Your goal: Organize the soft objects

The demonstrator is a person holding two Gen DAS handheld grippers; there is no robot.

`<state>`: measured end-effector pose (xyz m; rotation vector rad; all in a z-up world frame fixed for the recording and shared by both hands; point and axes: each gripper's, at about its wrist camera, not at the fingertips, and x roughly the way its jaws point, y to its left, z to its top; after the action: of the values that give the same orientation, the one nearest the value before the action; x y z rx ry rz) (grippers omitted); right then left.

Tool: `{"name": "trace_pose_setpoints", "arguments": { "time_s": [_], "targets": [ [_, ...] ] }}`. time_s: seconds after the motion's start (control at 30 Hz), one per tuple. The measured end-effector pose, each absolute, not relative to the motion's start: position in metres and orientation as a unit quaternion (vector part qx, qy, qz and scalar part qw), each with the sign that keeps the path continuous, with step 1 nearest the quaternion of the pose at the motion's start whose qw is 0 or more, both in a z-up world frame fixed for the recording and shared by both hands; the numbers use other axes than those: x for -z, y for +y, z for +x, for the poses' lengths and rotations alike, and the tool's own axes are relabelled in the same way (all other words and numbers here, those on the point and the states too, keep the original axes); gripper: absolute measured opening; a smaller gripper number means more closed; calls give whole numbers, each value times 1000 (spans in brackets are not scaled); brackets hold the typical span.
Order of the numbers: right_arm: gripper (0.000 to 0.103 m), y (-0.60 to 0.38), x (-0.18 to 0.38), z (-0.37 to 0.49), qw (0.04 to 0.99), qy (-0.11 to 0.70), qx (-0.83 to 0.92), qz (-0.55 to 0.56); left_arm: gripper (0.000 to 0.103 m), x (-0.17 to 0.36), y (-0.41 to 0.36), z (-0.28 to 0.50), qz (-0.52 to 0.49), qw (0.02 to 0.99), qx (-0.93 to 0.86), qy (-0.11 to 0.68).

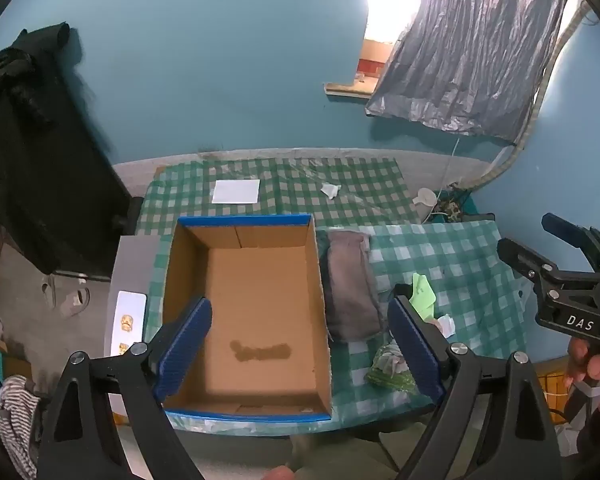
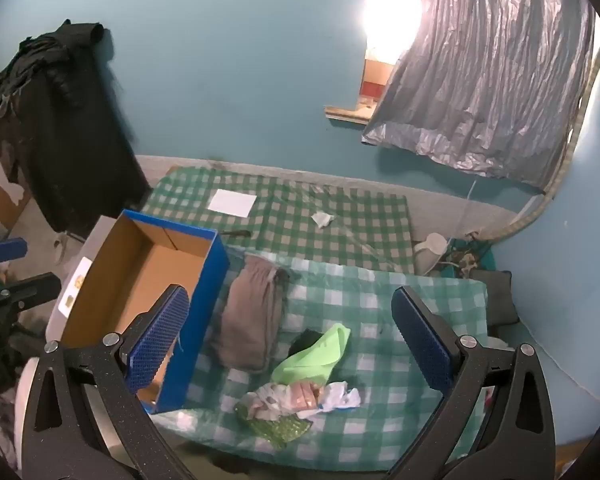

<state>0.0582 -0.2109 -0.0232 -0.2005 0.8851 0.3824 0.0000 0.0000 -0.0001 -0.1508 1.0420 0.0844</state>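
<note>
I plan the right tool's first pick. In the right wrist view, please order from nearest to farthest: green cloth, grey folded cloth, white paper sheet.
1. Green cloth, just ahead, between the open right tool fingers.
2. Grey folded cloth, farther left, beside the box.
3. White paper sheet, far back on the checkered cover.

Teal wall (image 2: 240, 80) fills the back. Bright light blazes through the window (image 2: 392, 12) at upper right, a crinkled grey curtain (image 2: 488, 80) hanging half across it. Dark clothing (image 2: 60, 128) hangs at left, above a bare grey floor (image 1: 28, 300).
</note>
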Motion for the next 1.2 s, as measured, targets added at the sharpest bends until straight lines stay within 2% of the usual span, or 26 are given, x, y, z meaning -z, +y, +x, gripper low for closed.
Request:
{"name": "trace_pose_setpoints", "arguments": {
  "time_s": [1.2],
  "targets": [
    [101,-231,38,70,870,448,-188,-82,88,5,-26,14,-53,860,-21,508]
  ]
}}
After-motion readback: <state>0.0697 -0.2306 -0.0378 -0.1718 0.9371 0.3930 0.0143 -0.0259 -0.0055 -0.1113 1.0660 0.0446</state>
